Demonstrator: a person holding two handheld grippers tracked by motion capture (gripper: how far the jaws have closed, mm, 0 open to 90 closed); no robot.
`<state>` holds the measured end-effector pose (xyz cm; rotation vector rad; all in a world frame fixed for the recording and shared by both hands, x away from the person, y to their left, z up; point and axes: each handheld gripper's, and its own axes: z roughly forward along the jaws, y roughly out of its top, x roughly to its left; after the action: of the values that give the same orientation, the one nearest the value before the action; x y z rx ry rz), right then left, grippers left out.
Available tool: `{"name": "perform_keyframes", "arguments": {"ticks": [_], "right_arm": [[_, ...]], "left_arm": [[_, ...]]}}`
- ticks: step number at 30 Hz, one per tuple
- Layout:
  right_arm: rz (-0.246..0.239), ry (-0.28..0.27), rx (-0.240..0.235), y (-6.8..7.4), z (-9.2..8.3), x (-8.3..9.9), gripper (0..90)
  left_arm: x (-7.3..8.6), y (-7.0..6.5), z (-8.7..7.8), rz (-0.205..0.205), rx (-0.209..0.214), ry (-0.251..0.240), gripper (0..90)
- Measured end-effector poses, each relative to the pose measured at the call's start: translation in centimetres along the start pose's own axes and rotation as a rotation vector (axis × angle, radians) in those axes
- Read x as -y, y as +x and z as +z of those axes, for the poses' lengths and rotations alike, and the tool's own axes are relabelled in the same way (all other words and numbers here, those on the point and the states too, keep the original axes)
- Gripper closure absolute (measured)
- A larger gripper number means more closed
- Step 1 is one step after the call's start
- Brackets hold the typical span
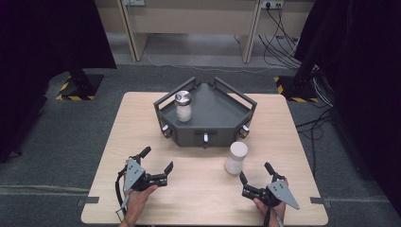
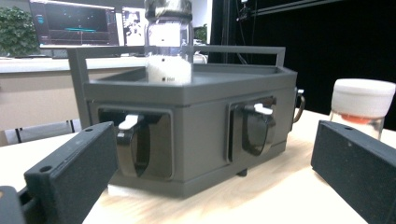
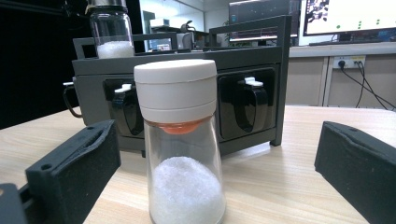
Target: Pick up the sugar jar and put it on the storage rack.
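A dark grey rack (image 1: 208, 124) (image 2: 187, 121) (image 3: 243, 65) with railings and front hooks stands at the table's far middle. On its left side stands a glass jar with a metal lid (image 1: 183, 106) (image 2: 169, 42) (image 3: 110, 32), part full of white grains. A white-capped glass shaker (image 1: 235, 158) (image 3: 180, 144) (image 2: 362, 105) stands on the table in front of the rack's right end. My left gripper (image 1: 157, 160) (image 2: 210, 172) rests open at the near left, facing the rack. My right gripper (image 1: 256, 172) (image 3: 215, 163) is open just short of the shaker, jaws either side of it, not touching.
The wooden table (image 1: 142, 118) stands on grey carpet. Desks, monitors and cables (image 1: 283, 42) lie beyond it. Black stands with hazard-striped bases (image 1: 78, 87) flank the far corners.
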<state>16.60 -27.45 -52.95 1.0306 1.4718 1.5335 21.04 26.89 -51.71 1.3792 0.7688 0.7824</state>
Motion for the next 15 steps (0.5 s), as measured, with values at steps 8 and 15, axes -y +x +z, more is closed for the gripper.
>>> {"name": "perform_keyframes", "arguments": {"ticks": [8,15], "right_arm": [[-0.001,-0.001,-0.002,-0.02,0.00,0.00,0.5],[0.002,0.001,-0.009,-0.15,0.13,0.02,0.5]], "left_arm": [[0.76,0.04,-0.53,0.002,-0.012,-0.006,0.1],[1.01,-0.16,-0.64,0.019,-0.013,-0.007,0.1]]}}
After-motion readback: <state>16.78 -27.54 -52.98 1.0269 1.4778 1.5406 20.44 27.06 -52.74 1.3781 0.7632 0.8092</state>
